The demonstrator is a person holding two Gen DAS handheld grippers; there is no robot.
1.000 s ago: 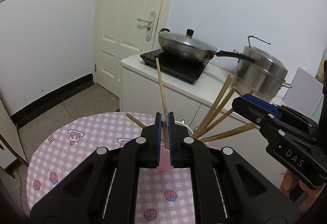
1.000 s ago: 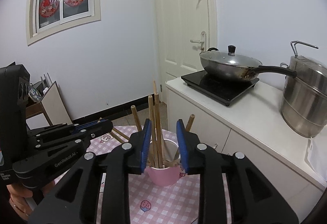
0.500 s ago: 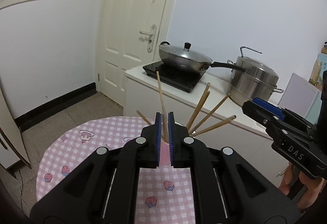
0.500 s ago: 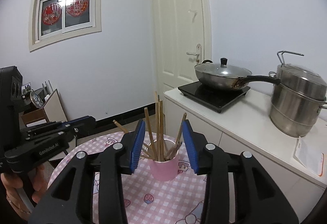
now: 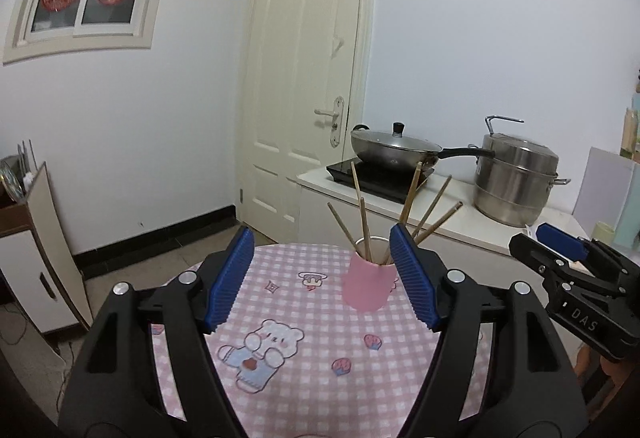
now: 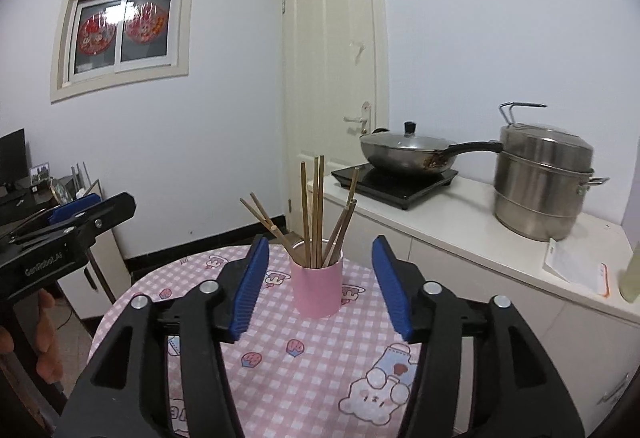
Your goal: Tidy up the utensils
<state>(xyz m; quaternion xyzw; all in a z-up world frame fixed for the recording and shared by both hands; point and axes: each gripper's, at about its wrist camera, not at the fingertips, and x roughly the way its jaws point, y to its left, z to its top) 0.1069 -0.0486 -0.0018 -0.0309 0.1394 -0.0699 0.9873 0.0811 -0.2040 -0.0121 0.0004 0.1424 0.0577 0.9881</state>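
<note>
The right hand-held gripper [image 5: 560, 250], seen at the edge of the left wrist view, carried the raised letters "DAS" on its black body. The left hand-held gripper [image 6: 86, 208], seen in the right wrist view, bore a moulded word that appeared to read "GenRobot.AI". A pink cup [image 6: 317, 288] stood upright on a round counter [image 6: 280, 370] covered with a pink checked cloth printed with bears and strawberries. The cup held a bundle of wooden chopsticks [image 6: 314, 214], some nearly upright and others splayed outward over the rim. Both hand-held grippers were released, their jaws opening, with blue ribbed pads [image 5: 228, 280] apart and nothing pressed between them; the cup lay beyond the fingertips, untouched. On the white kitchen worktop [image 6: 460, 226] behind, a lidded wok [image 6: 404, 152] rested on a black induction hob [image 6: 394, 180], and a stainless steel stacked steamer pot [image 6: 540, 178] stood beside it.
</note>
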